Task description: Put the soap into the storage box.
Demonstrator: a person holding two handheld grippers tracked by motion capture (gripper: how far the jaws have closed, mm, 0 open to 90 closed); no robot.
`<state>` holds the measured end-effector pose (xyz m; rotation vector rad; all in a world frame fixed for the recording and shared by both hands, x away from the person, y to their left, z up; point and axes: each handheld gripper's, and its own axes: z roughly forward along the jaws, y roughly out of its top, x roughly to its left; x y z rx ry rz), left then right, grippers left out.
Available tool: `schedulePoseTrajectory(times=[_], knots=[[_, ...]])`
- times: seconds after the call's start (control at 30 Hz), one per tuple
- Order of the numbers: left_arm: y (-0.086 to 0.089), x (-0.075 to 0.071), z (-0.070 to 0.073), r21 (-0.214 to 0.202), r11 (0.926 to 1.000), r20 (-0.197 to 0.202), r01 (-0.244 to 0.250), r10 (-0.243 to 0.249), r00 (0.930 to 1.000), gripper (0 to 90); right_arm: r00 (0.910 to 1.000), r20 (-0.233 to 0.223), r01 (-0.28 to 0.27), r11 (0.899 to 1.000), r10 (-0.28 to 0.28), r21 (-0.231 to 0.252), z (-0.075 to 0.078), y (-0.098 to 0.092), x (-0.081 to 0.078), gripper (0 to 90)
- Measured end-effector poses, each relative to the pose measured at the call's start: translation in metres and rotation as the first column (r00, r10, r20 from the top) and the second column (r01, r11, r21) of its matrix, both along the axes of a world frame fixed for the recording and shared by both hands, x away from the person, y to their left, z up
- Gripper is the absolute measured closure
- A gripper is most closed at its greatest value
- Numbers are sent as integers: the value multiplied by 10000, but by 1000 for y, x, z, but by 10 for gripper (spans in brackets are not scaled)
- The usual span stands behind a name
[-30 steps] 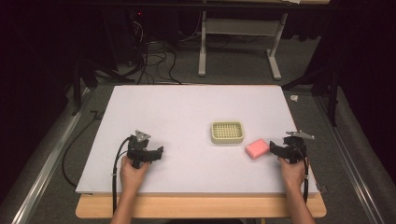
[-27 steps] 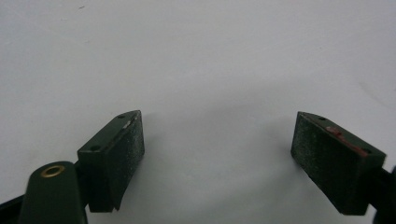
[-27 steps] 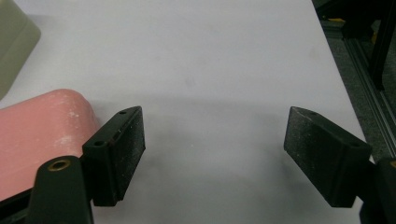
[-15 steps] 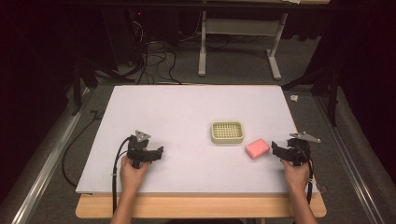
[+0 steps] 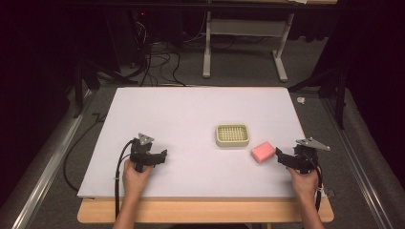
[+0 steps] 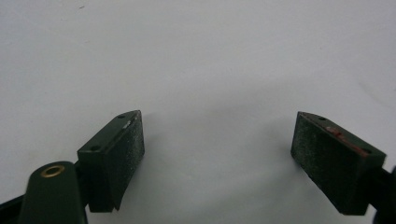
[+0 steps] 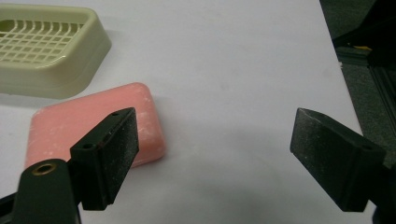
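Note:
A pink bar of soap [image 5: 263, 151] lies flat on the white table [image 5: 191, 119], just right of and nearer than a pale green soap dish [image 5: 232, 135] with a grid bottom. My right gripper [image 5: 279, 158] rests at the table's right side, open, its tips just right of the soap. In the right gripper view the soap [image 7: 93, 126] sits partly behind the left jaw, the dish [image 7: 46, 46] beyond it, and nothing lies between the jaws of the right gripper [image 7: 215, 156]. My left gripper [image 5: 162, 157] rests at the front left, open over bare table [image 6: 210, 70].
The table's right edge [image 7: 343, 93] runs close beside my right gripper, with dark floor past it. A wooden lip [image 5: 205, 212] fronts the table. Cables [image 5: 153, 62] and a grey stand [image 5: 243, 43] sit on the floor behind.
My right gripper has drawn back slightly toward the table's front, away from the soap. The left gripper, soap and dish have stayed put.

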<state>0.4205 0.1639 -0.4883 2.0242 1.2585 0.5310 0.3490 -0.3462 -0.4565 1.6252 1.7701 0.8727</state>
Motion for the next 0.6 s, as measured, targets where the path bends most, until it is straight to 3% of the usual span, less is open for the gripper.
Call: schedulePoseTrajectory(times=[0.6], knots=[[0,0,0,0,10000,1,0,0,10000,177,9927,258,-1176,9931,1174,41,-3,21,-15,126]])
